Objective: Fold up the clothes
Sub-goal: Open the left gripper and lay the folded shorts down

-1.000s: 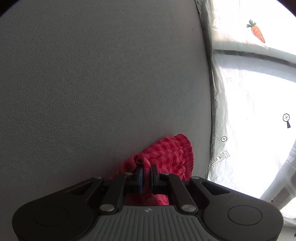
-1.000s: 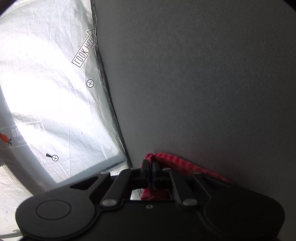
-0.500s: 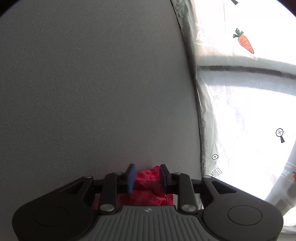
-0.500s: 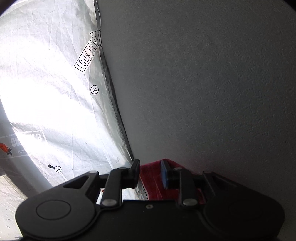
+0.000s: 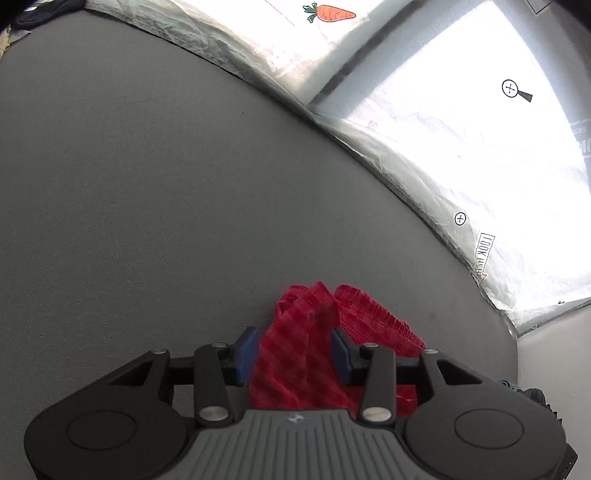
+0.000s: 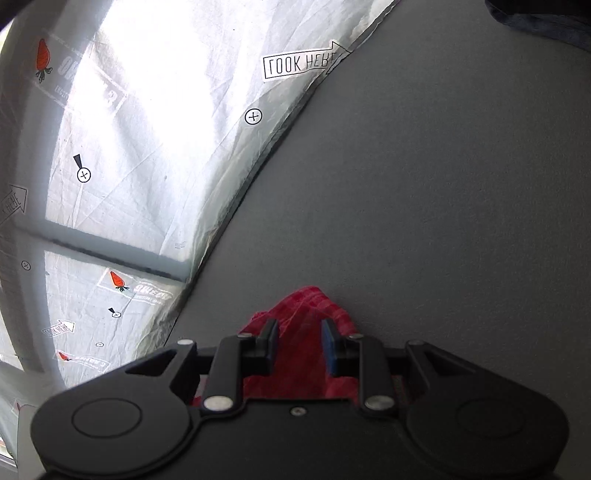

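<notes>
A red checked garment [image 5: 306, 343] lies bunched on the grey surface [image 5: 147, 192], its pleated edge showing to the right. My left gripper [image 5: 294, 350] stands open just above it, blue pads on either side of a raised fold and clear of the cloth. In the right wrist view the same red garment [image 6: 303, 325] lies under my right gripper [image 6: 299, 345], which is also open with the cloth showing between its fingers. The rest of the garment is hidden below both gripper bodies.
A crinkled white printed sheet [image 5: 461, 147] with carrots and "LOOK HERE" arrows borders the grey surface; the printed sheet [image 6: 129, 147] fills the left of the right wrist view. Dark cloth [image 6: 543, 22] sits at the far upper right. A dark object [image 5: 532, 395] shows at the left wrist view's right edge.
Both grippers went from shut on the red garment to open, letting it go. Both views have swung, and the garment now rests on the grey surface.
</notes>
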A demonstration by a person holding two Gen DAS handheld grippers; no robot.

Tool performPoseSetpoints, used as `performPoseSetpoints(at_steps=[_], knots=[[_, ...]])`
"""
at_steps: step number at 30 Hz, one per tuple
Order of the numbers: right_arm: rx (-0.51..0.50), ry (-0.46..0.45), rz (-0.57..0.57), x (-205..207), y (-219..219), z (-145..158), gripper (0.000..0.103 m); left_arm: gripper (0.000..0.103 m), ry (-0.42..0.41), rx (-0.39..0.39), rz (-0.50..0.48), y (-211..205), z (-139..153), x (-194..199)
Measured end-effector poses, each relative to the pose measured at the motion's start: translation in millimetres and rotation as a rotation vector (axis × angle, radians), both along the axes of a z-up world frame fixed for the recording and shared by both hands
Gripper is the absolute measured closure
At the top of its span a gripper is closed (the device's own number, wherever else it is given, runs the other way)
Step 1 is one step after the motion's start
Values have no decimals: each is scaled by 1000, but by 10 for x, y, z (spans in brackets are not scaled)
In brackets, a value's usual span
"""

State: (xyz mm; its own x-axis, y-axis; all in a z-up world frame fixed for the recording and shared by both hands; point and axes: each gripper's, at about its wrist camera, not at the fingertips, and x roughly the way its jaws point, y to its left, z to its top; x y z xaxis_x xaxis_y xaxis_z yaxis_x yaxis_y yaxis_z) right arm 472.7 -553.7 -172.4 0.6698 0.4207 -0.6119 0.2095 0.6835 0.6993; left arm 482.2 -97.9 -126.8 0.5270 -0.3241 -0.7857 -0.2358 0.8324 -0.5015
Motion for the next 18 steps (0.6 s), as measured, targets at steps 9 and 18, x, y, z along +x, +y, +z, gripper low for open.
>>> performPoseSetpoints(at_steps=[9, 18], knots=[[-503, -93, 297, 179, 560, 163, 69, 60, 6, 224, -114, -406, -73, 181], [-531, -110, 348, 362, 601, 56, 67, 75, -17, 205, -126, -480, -331, 478]])
